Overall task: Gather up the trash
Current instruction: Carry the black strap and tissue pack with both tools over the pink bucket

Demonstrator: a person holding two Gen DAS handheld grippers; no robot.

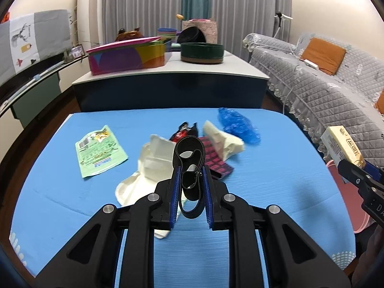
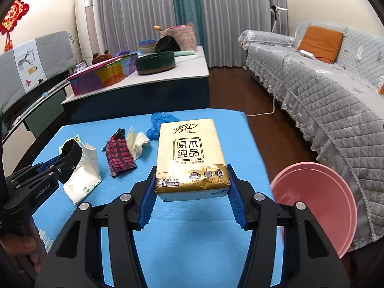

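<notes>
Two grippers (image 1: 191, 175) (image 2: 192, 180), one tissue pack (image 2: 190, 153), one black band (image 1: 189, 158), one pink basin (image 2: 319, 206), five scraps on the blue mat (image 1: 60, 192).

Both tongs are black moulded frames with triangular cut-outs and round silver screw heads at the pivots — the left tongs (image 1: 191, 180) and the right tongs (image 2: 192, 189) alike. Ribbed blue pads (image 2: 147, 206) line each finger — white "GenRobot.AI" lettering marks the left handle.

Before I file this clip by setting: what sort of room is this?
Most likely a home living room: a quilt-covered sofa with an orange cushion, floor-length curtains, and a low table of household clutter.
</notes>
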